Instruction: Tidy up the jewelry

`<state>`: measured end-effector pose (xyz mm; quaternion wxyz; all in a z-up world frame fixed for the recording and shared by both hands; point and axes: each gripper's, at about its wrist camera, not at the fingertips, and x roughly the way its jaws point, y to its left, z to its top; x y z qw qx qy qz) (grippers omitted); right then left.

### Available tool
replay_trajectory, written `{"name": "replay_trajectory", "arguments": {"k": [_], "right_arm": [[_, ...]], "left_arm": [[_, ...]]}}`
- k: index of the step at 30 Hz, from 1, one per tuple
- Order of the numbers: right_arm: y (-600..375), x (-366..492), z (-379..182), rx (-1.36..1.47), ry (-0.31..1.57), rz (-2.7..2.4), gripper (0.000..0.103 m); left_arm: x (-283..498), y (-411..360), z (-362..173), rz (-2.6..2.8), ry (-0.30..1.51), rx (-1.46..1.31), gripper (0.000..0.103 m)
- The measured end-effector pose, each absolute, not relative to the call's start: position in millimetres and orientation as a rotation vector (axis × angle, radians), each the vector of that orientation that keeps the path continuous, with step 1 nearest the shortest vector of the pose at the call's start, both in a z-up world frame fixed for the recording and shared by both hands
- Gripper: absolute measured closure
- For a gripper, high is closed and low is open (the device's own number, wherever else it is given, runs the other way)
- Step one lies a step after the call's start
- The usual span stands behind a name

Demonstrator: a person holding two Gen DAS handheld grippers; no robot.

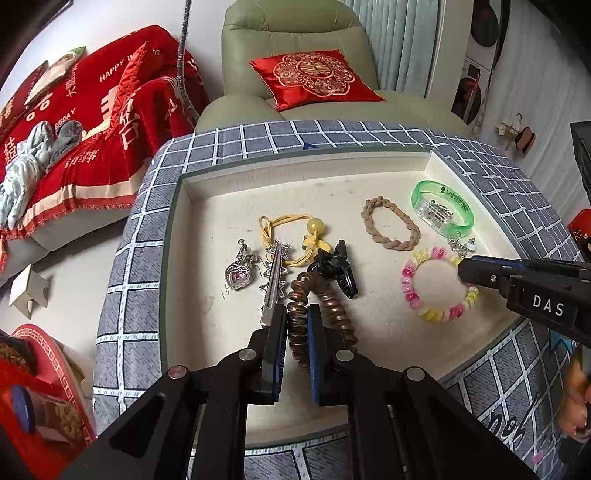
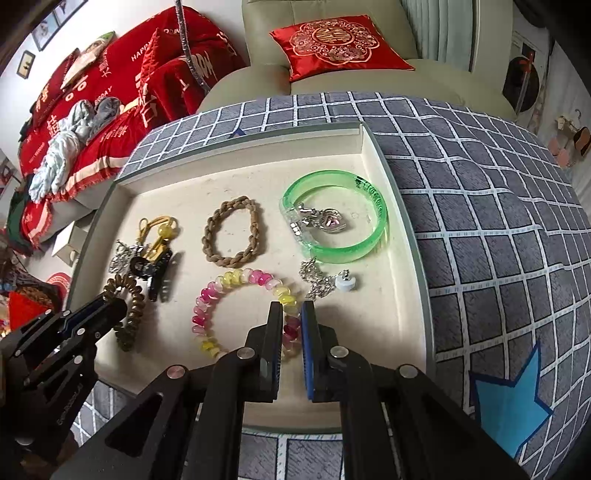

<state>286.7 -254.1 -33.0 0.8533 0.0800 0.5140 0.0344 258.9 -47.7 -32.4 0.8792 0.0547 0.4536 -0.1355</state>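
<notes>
Left wrist view: the left gripper [image 1: 297, 314] has its jaws drawn close about the near coils of a bronze-brown spiral hair tie [image 1: 320, 314], which lies on the floor of a shallow cream tray [image 1: 229, 192]; the tray sits on a worktop covered in grey cloth with a white grid [image 1: 125, 266]; beyond the tie lie a black plastic claw clip [image 1: 341, 267], a long silver hair clip [image 1: 275, 280], a yellow cord with a round yellow bead [image 1: 291, 229] and a silver heart pendant with a pink stone [image 1: 238, 275]; further right rest a braided tan rope bracelet [image 1: 391, 223] and a translucent green bangle [image 1: 443, 210]; the right gripper [image 1: 476, 273] reaches in from the right, its tip at the edge of a pink-and-yellow beaded bracelet [image 1: 439, 284]; a red embroidered cushion [image 1: 314, 77] lies on the pale green armchair [image 1: 295, 33] behind.

Right wrist view: the right gripper's [image 2: 292, 314] jaws stand nearly closed, with the near beads of the pink-and-yellow bracelet [image 2: 236, 280] gripped between them; a silver chain with a white disc [image 2: 325, 282] lies just beyond, touching the green bangle [image 2: 336, 221], inside which a second silver heart pendant [image 2: 325, 219] rests; the left gripper [image 2: 114, 310] enters at left against the spiral tie [image 2: 129, 306].
</notes>
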Motion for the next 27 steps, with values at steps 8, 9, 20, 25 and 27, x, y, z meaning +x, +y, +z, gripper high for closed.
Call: {"name": "replay_trajectory", "arguments": {"k": [8,9,20,25,27], "right_arm": [[-253.1,260.7,-4.6,0.172,0.987,0.087,0.053],[-253.6,257.0,-1.7,0.169,0.976,0.084,0.053],[-255.7,199.5,11.8,0.097,0.822,0.0,0.042],[-251.0,183.9,14.7,0.078,0.769,-0.009,0.021],[-248.0,181.3,15.0,0.063,0.756,-0.012,0.019]], "left_arm": [[241.5,-41.1,-11.2,-0.233,0.854,0.097,0.076],[237.6,-39.2,-6.8,-0.226,0.835,0.092,0.076],[202.2,-22.9,2.6,-0.168,0.774,0.019,0.06],[187.4,-16.1,-0.9,-0.11,0.75,0.002,0.0],[183.8,-15.3,-3.9,-0.114,0.763,-0.005,0.0]]}}
